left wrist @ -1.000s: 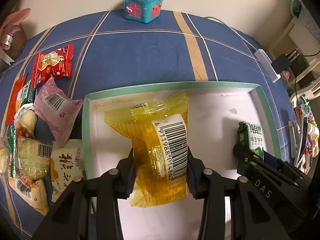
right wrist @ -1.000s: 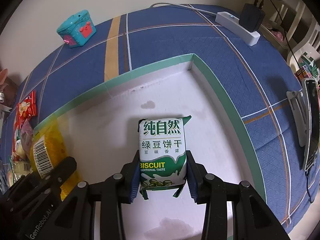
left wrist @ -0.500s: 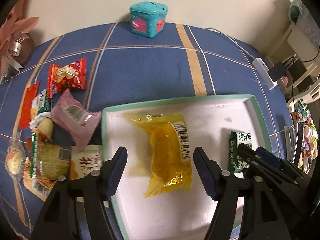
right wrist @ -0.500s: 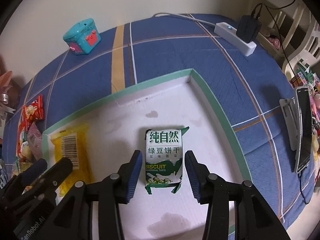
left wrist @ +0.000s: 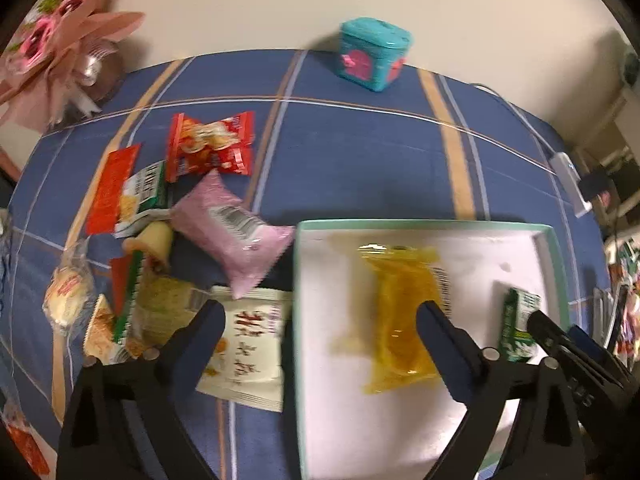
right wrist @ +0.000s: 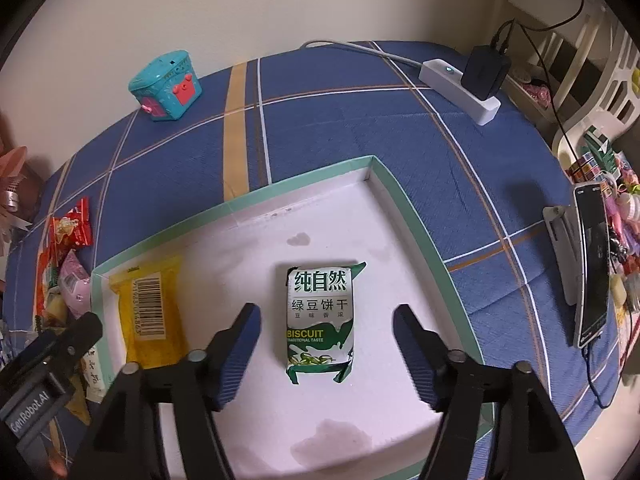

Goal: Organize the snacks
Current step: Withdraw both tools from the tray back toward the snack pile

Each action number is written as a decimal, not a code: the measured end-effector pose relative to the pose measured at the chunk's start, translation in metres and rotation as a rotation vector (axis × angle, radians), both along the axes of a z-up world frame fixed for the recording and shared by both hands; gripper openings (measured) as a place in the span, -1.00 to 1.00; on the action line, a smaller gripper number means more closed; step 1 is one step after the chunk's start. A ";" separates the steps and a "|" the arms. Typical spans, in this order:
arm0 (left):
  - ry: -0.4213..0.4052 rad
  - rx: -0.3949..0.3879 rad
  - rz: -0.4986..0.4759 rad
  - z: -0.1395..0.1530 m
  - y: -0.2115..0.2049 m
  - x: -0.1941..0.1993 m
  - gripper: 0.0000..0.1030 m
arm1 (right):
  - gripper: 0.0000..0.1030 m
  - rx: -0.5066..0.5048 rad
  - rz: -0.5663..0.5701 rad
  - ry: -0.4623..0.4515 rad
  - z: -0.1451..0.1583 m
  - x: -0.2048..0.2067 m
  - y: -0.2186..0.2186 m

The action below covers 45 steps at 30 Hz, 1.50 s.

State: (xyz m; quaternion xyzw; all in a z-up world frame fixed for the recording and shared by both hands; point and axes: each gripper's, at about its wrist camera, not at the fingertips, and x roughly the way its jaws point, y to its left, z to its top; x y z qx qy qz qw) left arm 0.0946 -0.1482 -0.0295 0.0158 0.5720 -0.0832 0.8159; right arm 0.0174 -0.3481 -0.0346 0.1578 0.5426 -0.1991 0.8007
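With both sets of jaws spread wide, I'm holding nothing on either side right now. My right gripper [right wrist: 326, 334] hovers over the green-and-white biscuit pack [right wrist: 320, 322], a small glossy pillow-shaped pouch with crimped ends lying flat between the ribbed blue finger pads, touching neither. It sits on the white floor of the shallow tray [right wrist: 416, 220], a rectangular thing with a mint-green rim and a few dull stains on the bottom.

My left gripper [left wrist: 320, 334] is open too, straddling the tray's left rim [left wrist: 298, 320]: one finger is over the loose snacks outside, the other over the crinkly translucent yellow packet [left wrist: 400, 312] lying in the tray, barcode sticker up. Left view is a bit motion-blurred, so fine print is a no-go. The biscuit pack [left wrist: 518, 324] shows there near the tray's right side, well apart from the yellow one.

Outside the tray, to the left, there's the heap: a white pouch with red lettering [left wrist: 248, 352] just beside the rim, a puffy pink packet [left wrist: 236, 232], a shiny red wrapper [left wrist: 210, 146], and more mixed wrappers piled together. Everything rests on a blue woven tablecloth [right wrist: 340, 128] with tan and white stripes. Further back is a boxy teal toy house [right wrist: 166, 86] near the wall, and a white power strip [right wrist: 460, 90] with a black adapter plugged in.
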 end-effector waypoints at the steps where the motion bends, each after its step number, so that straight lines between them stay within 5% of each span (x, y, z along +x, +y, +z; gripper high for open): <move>1: 0.004 0.007 0.010 -0.002 0.003 0.001 0.91 | 0.60 -0.005 0.001 -0.002 0.001 0.000 0.001; 8: 0.002 0.020 0.044 -0.005 0.019 0.000 0.99 | 1.00 -0.020 0.010 -0.015 0.006 0.001 0.007; 33: -0.027 0.058 0.029 0.022 0.071 -0.019 1.00 | 1.00 -0.060 0.071 -0.004 0.024 -0.008 0.044; 45: -0.088 0.052 0.247 0.046 0.186 -0.020 0.99 | 1.00 -0.040 0.218 -0.145 0.061 0.009 0.130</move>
